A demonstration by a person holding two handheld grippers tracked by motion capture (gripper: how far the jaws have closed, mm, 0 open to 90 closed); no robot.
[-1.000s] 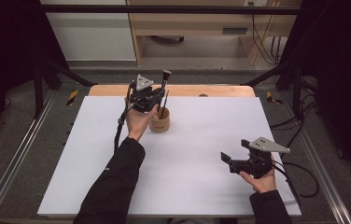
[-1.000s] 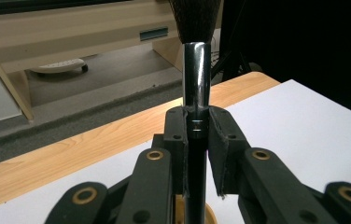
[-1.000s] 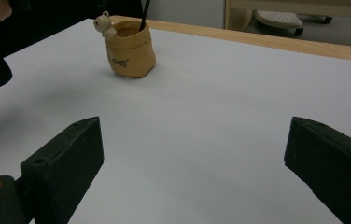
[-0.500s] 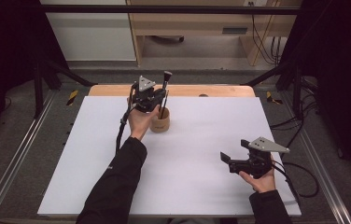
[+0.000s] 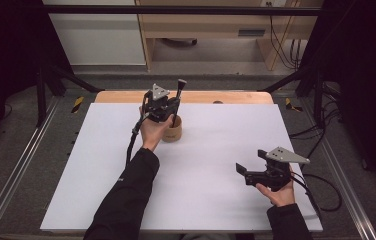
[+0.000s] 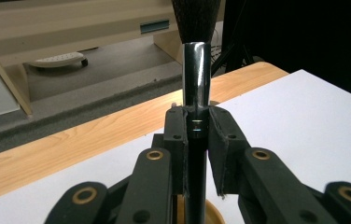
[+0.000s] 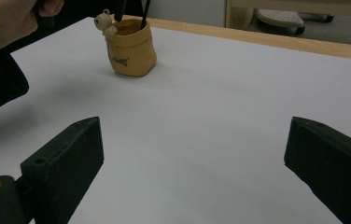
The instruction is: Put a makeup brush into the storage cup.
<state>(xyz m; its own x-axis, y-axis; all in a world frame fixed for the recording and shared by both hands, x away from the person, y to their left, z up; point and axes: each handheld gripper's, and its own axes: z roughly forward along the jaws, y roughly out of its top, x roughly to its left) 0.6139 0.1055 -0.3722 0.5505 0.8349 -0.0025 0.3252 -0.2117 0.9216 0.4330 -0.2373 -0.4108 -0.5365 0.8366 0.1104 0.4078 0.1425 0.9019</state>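
Left claw [image 6: 197,123] was clamped on the makeup brush [image 6: 196,70], its two black jaws pressed against the shaft just below the shiny metal ferrule, with the dark bristles rising out of the top of the left gripper view. I held the brush upright, its lower end reaching down into the small tan pot [image 5: 172,131] that stood on the white worktop [image 5: 216,150] near the far edge, just in front of the bare wooden strip [image 5: 126,96]. From the high view the left claw [image 5: 168,107] sat directly over that pot, my hand [image 5: 152,129] just beside it. In the right gripper view the pot [image 7: 131,53] looked like a little sack with a tiny bear figure [image 7: 104,22] on its rim, and two dark handles [image 7: 144,13] stuck up out of it. My right claw [image 5: 243,172] was apart, jaws spread wide with nothing between them, held low over the near right part of the worktop, well apart from the pot.
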